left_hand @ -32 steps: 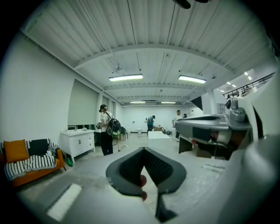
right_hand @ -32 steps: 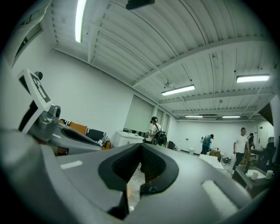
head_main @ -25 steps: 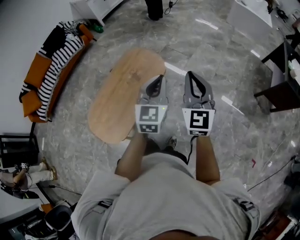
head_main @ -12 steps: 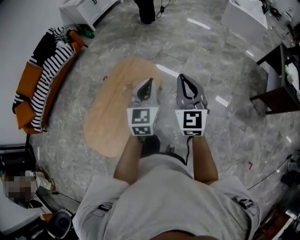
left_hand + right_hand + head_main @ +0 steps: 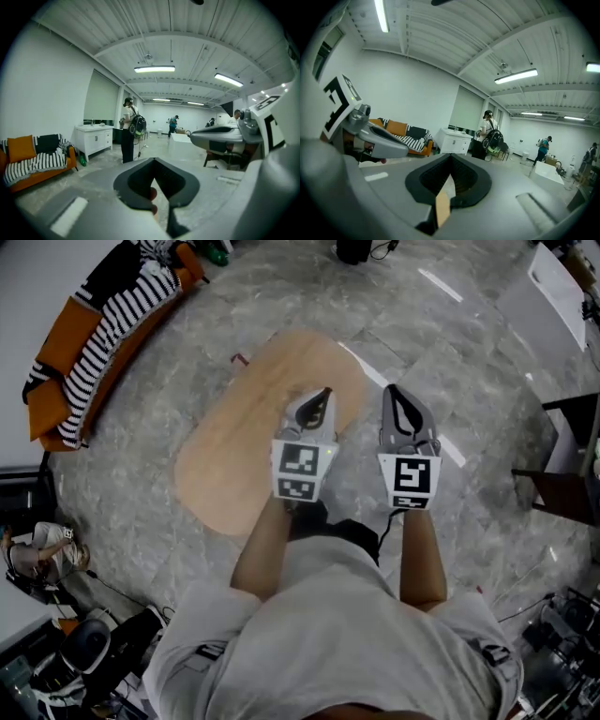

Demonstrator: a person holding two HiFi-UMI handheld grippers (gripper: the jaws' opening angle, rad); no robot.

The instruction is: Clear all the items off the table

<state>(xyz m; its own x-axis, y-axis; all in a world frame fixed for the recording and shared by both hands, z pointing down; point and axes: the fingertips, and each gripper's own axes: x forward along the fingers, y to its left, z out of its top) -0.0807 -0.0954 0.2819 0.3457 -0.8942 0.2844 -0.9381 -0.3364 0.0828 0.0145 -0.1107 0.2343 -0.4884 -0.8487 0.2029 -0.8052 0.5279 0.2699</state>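
In the head view the left gripper [image 5: 322, 395] and the person's forearm [image 5: 267, 549] hide the near edge of the wooden table [image 5: 234, 456] from me. The striped sofa [image 5: 103, 324] runs off the top-left corner, a dark side table [image 5: 562, 488] off the right. The people [image 5: 129, 136] down the room are too small for me to make out.

One left tool [image 5: 323, 393], one right tool [image 5: 393, 390], one wooden worktop [image 5: 239, 451] under the left tool, one sofa [image 5: 67, 367].

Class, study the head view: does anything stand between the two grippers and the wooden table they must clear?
Nothing visible does. The left gripper and right gripper, both shut and empty, hang at the edge of the wooden table.
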